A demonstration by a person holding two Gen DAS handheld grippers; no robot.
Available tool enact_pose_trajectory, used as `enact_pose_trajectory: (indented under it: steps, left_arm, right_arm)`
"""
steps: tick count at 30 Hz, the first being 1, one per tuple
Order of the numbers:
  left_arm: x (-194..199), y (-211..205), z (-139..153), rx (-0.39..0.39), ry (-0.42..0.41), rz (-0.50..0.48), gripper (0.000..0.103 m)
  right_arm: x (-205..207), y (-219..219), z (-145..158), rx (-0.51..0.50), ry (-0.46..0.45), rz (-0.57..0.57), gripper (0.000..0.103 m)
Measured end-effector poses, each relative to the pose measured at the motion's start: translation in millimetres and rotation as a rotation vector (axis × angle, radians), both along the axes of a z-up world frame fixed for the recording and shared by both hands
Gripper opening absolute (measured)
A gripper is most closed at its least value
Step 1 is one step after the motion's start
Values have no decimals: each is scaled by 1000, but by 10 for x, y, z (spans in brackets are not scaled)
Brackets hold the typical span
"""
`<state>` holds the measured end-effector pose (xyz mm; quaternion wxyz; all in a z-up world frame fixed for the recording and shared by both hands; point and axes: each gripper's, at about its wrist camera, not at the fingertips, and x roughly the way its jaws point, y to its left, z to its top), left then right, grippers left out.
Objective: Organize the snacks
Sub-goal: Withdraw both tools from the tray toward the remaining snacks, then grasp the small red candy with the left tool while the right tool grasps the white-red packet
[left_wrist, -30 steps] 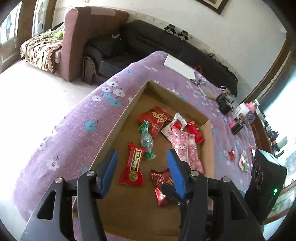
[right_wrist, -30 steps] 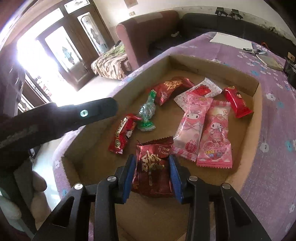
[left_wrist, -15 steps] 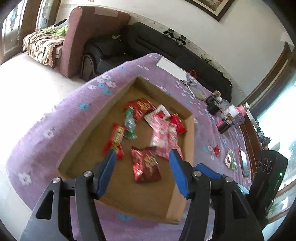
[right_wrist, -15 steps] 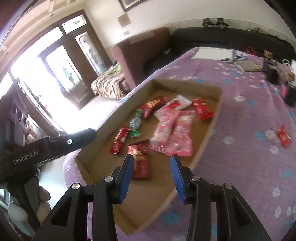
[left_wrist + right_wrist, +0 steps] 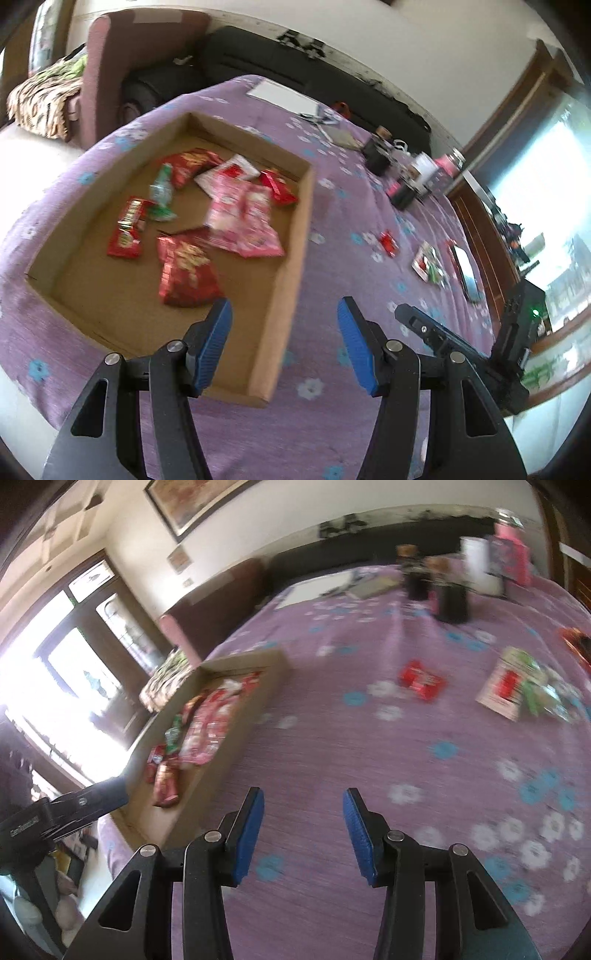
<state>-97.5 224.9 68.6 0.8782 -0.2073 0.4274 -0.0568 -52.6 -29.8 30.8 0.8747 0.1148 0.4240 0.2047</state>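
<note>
Both grippers were empty and spread wide. The left gripper [image 5: 283,345] hung over the near right wall of the cardboard box [image 5: 291,280], 1 finger over the box floor, the other over the purple floral cloth [image 5: 332,435]; nothing sat btwn the blue pads. The right gripper [image 5: 303,832] was over bare cloth to the right of the box, also released w/ nothing in the gap.

Snacks already in the box: a dark red crinkly packet [image 5: 186,271] nearest the left gripper, 2 pink character packets [image 5: 245,218] overlapping beside it, a slim red bar [image 5: 127,229] and a green twist candy [image 5: 161,195] toward the left wall, and approx 3 more red/white packets [image 5: 229,173] at the far end. That loose pile reads as the collecting spot, so the box was the goal container.

Still out on the cloth, well apart from the box: a small red candy [image 5: 421,679] and a white, red and green packet [image 5: 511,686] further right. The right wrist view faced these, prob. why that gripper was open and pointed that way: the small red candy looked the likely next pick. The view was motion-blurred, so fine detail couldn't be read.

Bottles, jars and papers at the far end of the cloth seemed unrelated.
</note>
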Motion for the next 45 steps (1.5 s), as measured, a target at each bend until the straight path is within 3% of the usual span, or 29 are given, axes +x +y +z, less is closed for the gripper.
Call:
enact_pose_trajectory:
  steps: [12,18,26,34,37,38,40,45]
  left_arm:
    - [-54,-514,9,58,-19,-120,58]
    - [-52,-713,-36,70,-19,-190,58]
    - [-64,-727,-72,68,-10,-196,58]
    - [-133,-552,-61,65,-8,-166,58]
    - [-143,-481,-73,63,-7,-150,58]
    - [-141,-461,-86,59,-3,-146,58]
    - [-126,-441,-113,50,3,-146,58]
    - [-95,-492,-169,30,13,-176,58]
  right_arm:
    - [-25,-1396,-41,41,6,-311,49]
    - [132,-1607,8,64,10,-366,49]
    - [792,-986,63,83,36,-213,49]
    - [1408,-204,-66,-144,23,-136,48]
    - [1494,-78,-164,-178,46,-129,26]
    - [1469,-39,-152,-190,40,-123,25]
    - [1422,4,-160,-133,86,-75,25]
    - [1095,1,-158,141,239,142,27]
